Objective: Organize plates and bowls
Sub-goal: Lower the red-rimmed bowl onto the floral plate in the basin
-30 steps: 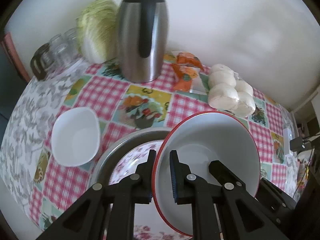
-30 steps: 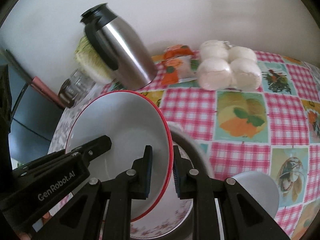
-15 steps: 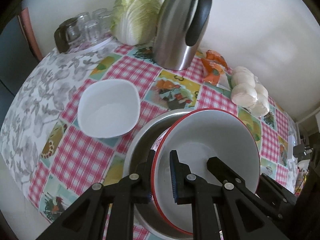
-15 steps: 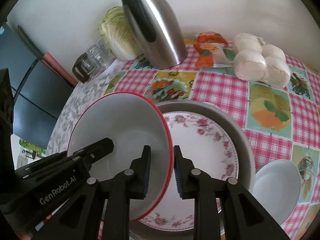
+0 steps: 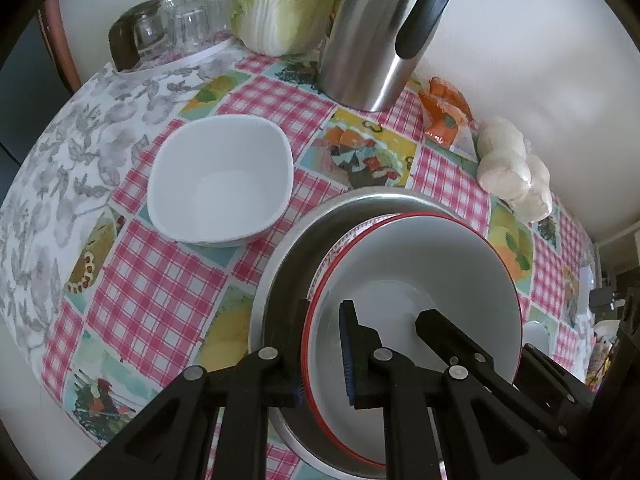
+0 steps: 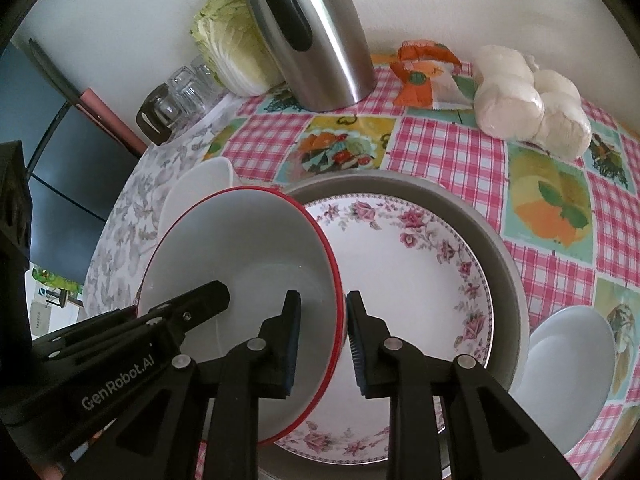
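Observation:
A white bowl with a red rim hangs tilted just over a flowered plate that lies in a metal basin. My left gripper is shut on the bowl's near-left rim. My right gripper is shut on the opposite rim, one pad inside and one outside. Each view also shows a finger of the other gripper inside the bowl. A square white bowl sits left of the basin. A small round white bowl sits at its right.
Along the wall stand a steel thermos jug, a cabbage, upturned glasses, an orange packet and a bag of white buns. The table's edge curves close on the left.
Both grippers have carried the red-rimmed bowl across and down over the basin, so it now hangs low above the flowered plate. The right jaws stand slightly wider on the rim.

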Tool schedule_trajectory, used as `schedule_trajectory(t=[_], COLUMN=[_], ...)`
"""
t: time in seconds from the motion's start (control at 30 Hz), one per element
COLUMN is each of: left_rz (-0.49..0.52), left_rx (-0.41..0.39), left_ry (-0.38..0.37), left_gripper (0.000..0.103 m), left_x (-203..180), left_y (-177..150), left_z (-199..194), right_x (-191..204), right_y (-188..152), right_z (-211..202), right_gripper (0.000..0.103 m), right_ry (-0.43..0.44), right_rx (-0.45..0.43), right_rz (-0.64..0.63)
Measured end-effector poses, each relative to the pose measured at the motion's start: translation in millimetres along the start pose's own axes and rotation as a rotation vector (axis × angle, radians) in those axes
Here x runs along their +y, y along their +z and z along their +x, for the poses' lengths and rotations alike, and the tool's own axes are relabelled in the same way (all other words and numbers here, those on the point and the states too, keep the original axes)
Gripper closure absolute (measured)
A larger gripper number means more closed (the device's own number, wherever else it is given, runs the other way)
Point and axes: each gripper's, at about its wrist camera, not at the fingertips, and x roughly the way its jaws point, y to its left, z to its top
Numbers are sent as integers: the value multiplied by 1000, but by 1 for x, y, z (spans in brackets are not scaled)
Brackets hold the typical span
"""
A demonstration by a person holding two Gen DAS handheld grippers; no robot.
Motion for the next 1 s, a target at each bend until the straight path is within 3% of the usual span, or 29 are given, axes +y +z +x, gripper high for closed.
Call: schedule_trajectory(t=[1.0], left_rz=[73], left_rx=[55], left_ry=[33], left_gripper=[86], left_x=[-18], left_y=[-5], left_z=[26], right_x=[-22], right_y=[-4], right_z=[14], right_gripper=[76], right_ry=[-2], right_rx=[45], right_rz=[48])
